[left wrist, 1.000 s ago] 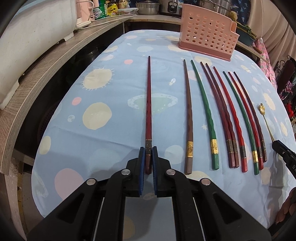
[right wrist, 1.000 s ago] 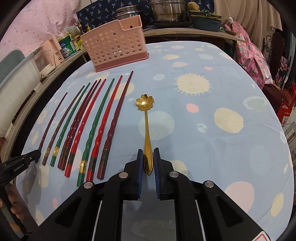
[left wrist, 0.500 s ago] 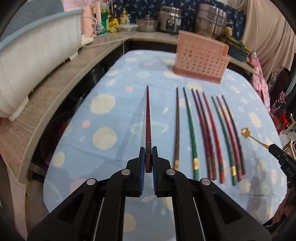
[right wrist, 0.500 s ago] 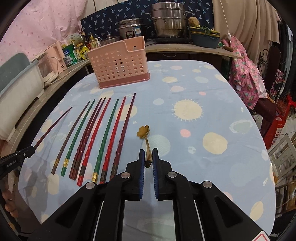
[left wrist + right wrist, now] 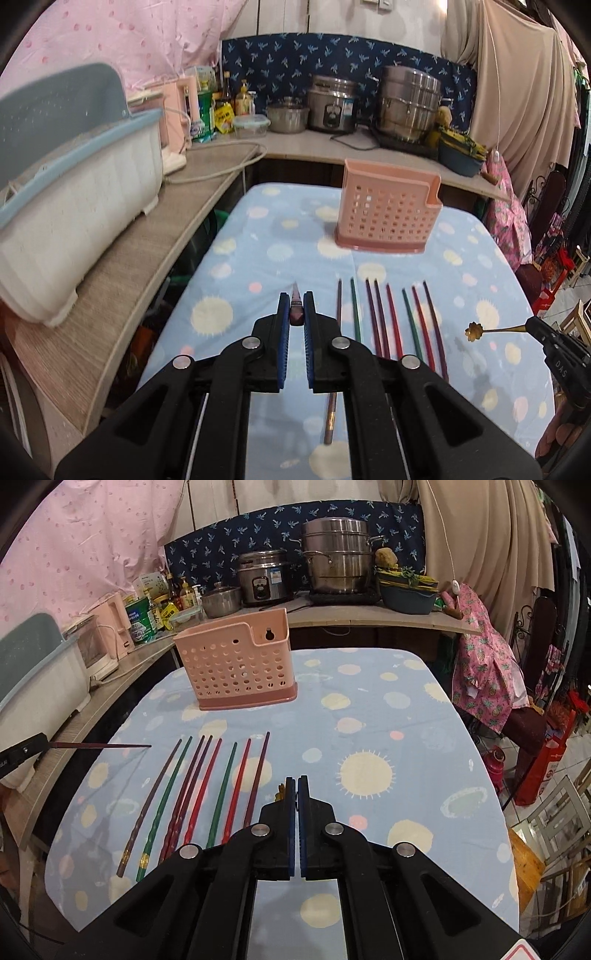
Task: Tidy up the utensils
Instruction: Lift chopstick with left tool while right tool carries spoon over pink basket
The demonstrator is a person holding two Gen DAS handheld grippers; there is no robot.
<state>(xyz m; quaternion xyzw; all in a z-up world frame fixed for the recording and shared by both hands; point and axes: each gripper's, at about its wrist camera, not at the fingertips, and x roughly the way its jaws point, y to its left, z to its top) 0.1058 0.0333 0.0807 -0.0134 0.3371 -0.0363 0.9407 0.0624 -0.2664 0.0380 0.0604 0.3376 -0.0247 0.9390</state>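
Observation:
My left gripper (image 5: 296,308) is shut on a dark red chopstick (image 5: 296,310) and holds it level above the table, pointing away; it also shows in the right wrist view (image 5: 99,745). My right gripper (image 5: 296,786) is shut on a gold flower-headed spoon (image 5: 280,791), mostly hidden behind the left finger; the spoon shows clearly in the left wrist view (image 5: 491,329), lifted off the cloth. Several red, green and brown chopsticks (image 5: 199,790) lie side by side on the blue spotted tablecloth (image 5: 369,709). A pink perforated utensil holder (image 5: 236,664) stands at the table's far side.
A wooden counter (image 5: 129,258) runs along the left with a white and blue tub (image 5: 74,192). Pots, a rice cooker (image 5: 264,579) and bottles stand on the back counter. A chair with pink cloth (image 5: 487,672) stands to the right of the table.
Both grippers have risen well above the table and tilted up, each carrying its utensil. The chopstick and the spoon are now off the cloth.

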